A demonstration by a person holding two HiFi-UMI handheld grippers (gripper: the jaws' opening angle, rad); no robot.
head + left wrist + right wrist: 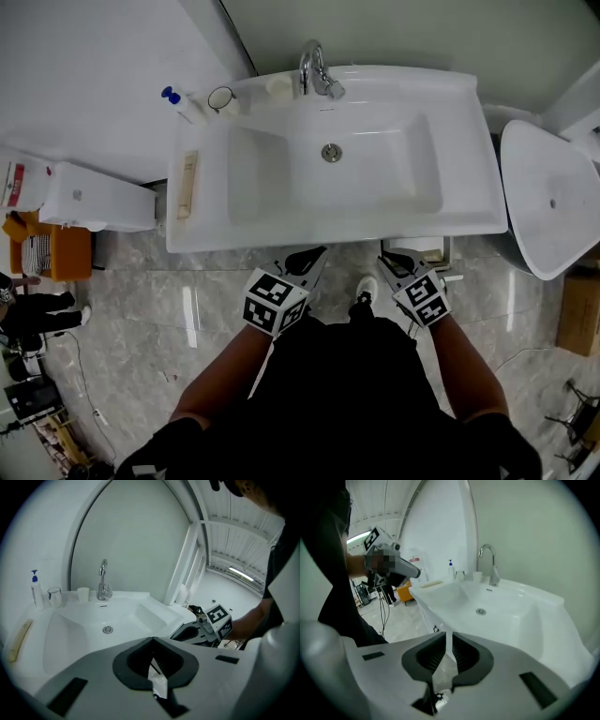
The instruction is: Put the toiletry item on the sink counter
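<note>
A beige tube [187, 185] [18, 639] [431, 583] lies flat on the left ledge of the white sink counter [469, 141], apart from both grippers. A blue-capped pump bottle [183, 105] [36, 590], a glass [223, 98] and a white cup [279, 87] stand at the back left beside the faucet [317, 70]. My left gripper [314, 253] [152, 641] hangs just below the counter's front edge, jaws together and empty. My right gripper [389, 258] [446, 637] is beside it, with only a thin slit between its jaws and nothing in them.
The basin [375, 173] with its drain [331, 152] fills the middle of the counter. A second white basin [548, 197] stands to the right, a white cabinet [94, 199] and an orange seat [61, 251] to the left. A person's legs [37, 314] show at far left.
</note>
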